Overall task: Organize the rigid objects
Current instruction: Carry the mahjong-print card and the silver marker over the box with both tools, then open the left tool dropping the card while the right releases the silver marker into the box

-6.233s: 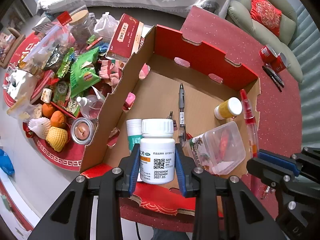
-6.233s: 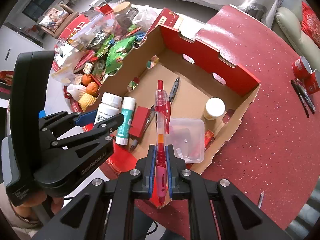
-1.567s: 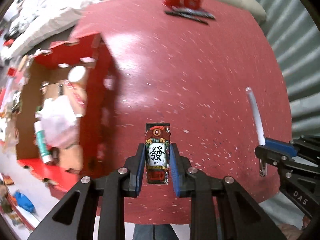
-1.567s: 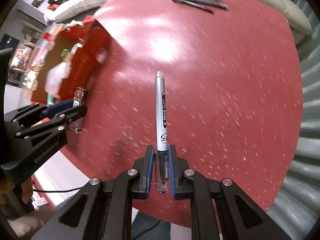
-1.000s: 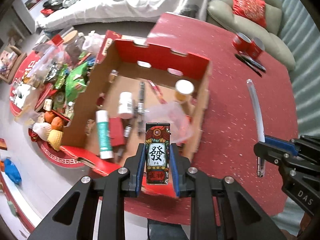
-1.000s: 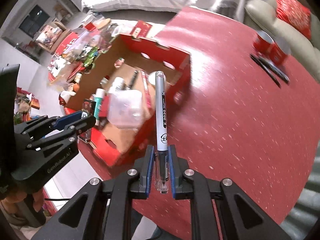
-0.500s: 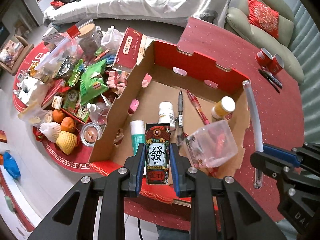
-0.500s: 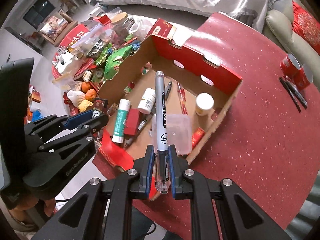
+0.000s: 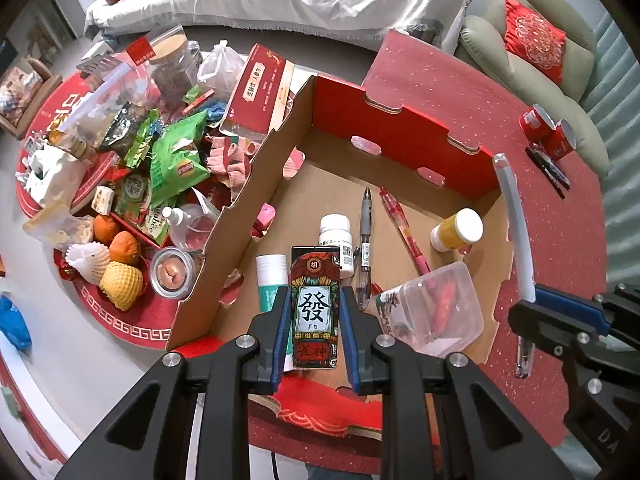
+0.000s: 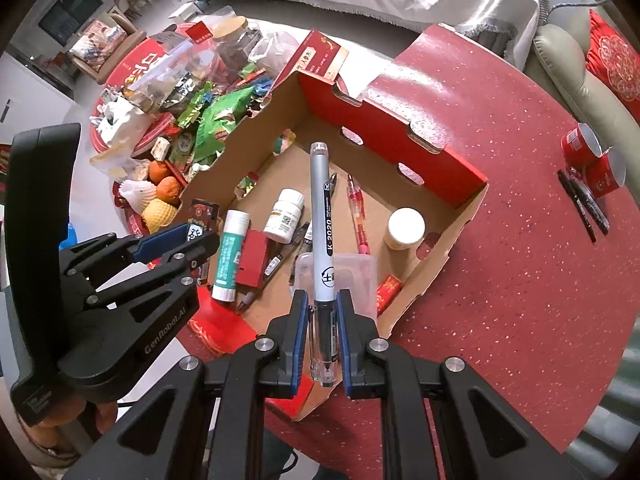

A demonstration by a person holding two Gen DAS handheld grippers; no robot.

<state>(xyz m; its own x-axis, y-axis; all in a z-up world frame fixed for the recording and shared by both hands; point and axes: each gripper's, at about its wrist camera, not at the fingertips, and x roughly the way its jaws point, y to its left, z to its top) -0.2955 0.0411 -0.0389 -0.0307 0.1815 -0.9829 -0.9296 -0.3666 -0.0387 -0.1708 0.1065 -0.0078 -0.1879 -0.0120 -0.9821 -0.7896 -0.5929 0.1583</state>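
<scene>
Hanging over the cardboard box [image 9: 256,184] at frame centre, a card pack [image 9: 315,307] is clamped in the left gripper [image 9: 314,330] and a pen [image 10: 325,256] in the right gripper [image 10: 323,330], so lowering and release are judged next.

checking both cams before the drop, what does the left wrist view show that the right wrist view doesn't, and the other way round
Only the left wrist view shows the printed face of the card box clamped in the left gripper, and the pink eraser by the box wall.

Only the right wrist view shows the red block beside the glue stick, and the pen head-on in the right gripper.

Both show the cardboard box, pill bottle, yellow bottle, clear tub and red cups.
</scene>
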